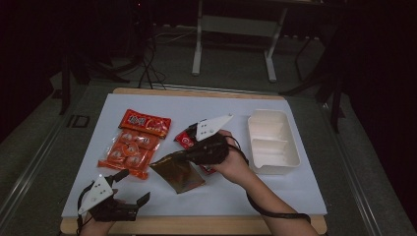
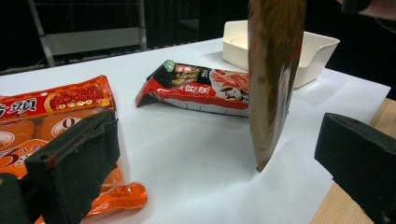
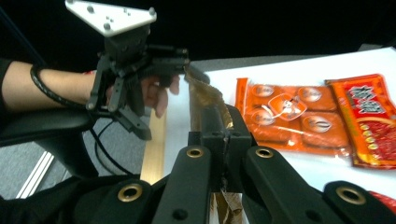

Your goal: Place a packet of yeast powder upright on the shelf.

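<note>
I hold the brown pouch [image 1: 178, 172] pinched by its top edge in my right tongs [image 3: 224, 135], hanging above the bench [image 1: 275, 191], while my left tongs [image 2: 219, 154] wait open nearby.

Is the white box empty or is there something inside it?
Empty, as far as visible: the white box shows bare compartments in the high view.
</note>
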`<state>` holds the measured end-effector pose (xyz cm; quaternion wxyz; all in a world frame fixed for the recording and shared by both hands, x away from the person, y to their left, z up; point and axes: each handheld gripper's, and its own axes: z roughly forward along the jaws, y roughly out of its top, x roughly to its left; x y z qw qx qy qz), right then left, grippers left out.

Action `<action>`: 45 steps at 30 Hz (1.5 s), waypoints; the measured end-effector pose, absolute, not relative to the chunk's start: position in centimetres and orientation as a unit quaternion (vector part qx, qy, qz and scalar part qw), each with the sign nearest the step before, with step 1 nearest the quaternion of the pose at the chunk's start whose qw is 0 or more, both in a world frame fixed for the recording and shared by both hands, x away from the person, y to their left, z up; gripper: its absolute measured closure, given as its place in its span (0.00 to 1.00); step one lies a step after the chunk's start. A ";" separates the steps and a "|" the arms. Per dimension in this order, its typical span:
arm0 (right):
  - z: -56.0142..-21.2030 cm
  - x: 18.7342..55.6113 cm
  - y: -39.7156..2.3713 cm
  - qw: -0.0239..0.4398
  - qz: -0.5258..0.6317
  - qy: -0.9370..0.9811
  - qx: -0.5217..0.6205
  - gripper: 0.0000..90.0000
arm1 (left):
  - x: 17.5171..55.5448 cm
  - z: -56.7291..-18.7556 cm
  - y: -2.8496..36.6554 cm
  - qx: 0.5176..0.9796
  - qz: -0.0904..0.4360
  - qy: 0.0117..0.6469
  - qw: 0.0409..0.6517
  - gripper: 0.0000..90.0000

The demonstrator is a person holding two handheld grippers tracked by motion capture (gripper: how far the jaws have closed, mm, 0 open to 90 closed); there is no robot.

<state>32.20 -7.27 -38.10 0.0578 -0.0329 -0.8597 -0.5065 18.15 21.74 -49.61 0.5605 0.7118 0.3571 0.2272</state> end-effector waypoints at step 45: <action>-30.2 40.3 -24.0 -0.074 -0.569 -0.803 -0.162 1.00 | 17.8 -50.0 21.5 0.714 0.223 0.359 0.559 0.01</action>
